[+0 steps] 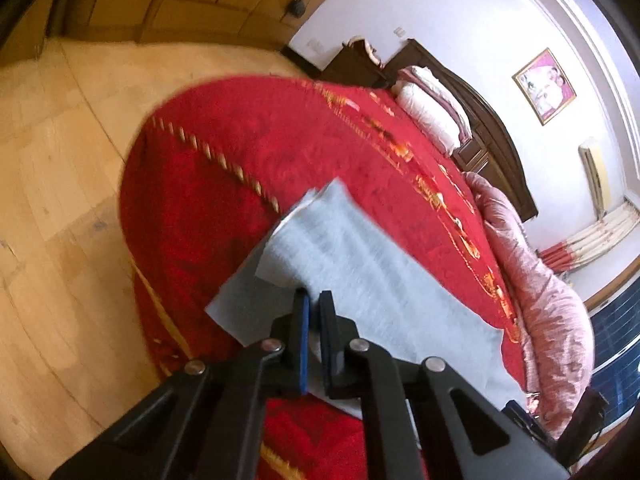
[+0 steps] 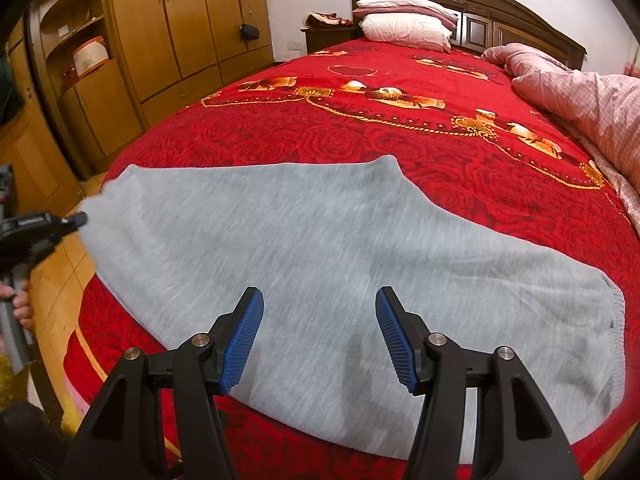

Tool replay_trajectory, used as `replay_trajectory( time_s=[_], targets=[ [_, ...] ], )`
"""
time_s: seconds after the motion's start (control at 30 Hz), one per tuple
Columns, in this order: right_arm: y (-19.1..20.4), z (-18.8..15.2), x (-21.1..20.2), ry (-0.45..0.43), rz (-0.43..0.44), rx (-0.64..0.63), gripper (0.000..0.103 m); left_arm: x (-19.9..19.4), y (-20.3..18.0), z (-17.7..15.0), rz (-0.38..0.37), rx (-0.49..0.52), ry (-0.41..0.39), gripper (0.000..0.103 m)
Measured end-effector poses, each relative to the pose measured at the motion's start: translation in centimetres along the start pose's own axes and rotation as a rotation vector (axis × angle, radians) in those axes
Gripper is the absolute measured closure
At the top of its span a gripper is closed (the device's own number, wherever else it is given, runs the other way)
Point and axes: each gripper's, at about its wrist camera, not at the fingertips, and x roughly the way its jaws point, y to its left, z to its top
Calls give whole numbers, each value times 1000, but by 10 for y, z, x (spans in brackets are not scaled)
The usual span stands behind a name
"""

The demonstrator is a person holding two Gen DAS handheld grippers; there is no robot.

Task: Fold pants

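Grey pants (image 2: 320, 248) lie spread across the near end of a bed with a red cover (image 2: 360, 136), their elastic waistband (image 2: 616, 320) to the right. My right gripper (image 2: 319, 294) hovers open just over the middle of the cloth, nothing between its blue pads. At the left end of the pants, my left gripper (image 2: 76, 220) holds the leg end at the bed's edge. In the left wrist view, the left gripper (image 1: 314, 298) is shut on a raised edge of the pants (image 1: 360, 264), and the cloth blurs past it.
A pink quilt (image 2: 592, 96) is bunched along the bed's right side, with pillows (image 2: 404, 24) at the headboard. A wooden wardrobe (image 2: 180, 20) stands to the left, beyond a wooden floor (image 1: 60, 160). A hand (image 2: 20, 304) grips the left tool's handle.
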Motion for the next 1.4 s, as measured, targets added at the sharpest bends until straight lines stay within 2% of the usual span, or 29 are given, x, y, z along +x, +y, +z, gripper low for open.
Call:
replay_trajectory(
  time_s=[0.1, 0.23, 0.27, 0.3, 0.37, 0.47, 0.5, 0.67, 0.77, 0.87, 1.03, 1.23, 1.33, 1.4],
  targets=[
    [1, 0, 1, 3, 8, -2, 43, -4, -8, 1, 65, 76, 10, 99],
    [2, -1, -1, -1, 1, -12, 43, 19, 1, -12, 131, 64, 69, 97],
    [1, -1, -2, -1, 0, -9, 43, 26, 5, -16, 165, 75, 86, 94],
    [0, -1, -1, -1, 0, -5, 43, 34, 10, -19, 248, 102, 104, 94],
    [-3, -1, 0, 6, 3, 7, 43, 37, 21, -20, 342, 102, 112, 93],
    [-5, -2, 2, 13, 4, 17, 43, 22, 30, -15, 309, 48, 74, 93],
    [-6, -1, 2, 13, 2, 19, 43, 15, 27, -10, 307, 58, 53, 92],
    [-12, 0, 0, 6, -19, 25, 43, 3, -16, 2, 277, 201, 18, 56],
    [-22, -1, -5, -4, -45, 40, 43, 9, -47, -7, 233, 286, 44, 49],
    [-38, -3, -12, -18, -89, 62, 43, 18, -68, -11, 186, 345, 71, 44],
    [-80, -2, -26, -61, -204, 105, 43, 45, -104, -23, 144, 421, 114, 43],
    [-144, -6, -20, -39, -369, 159, 43, 84, -123, -36, 182, 491, 162, 42],
    [-180, -16, -3, 30, -456, 194, 43, 96, -118, -41, 203, 489, 176, 33],
    [-203, -28, 4, 30, -372, 255, 43, 99, -115, -43, 217, 487, 168, 29]
  ],
)
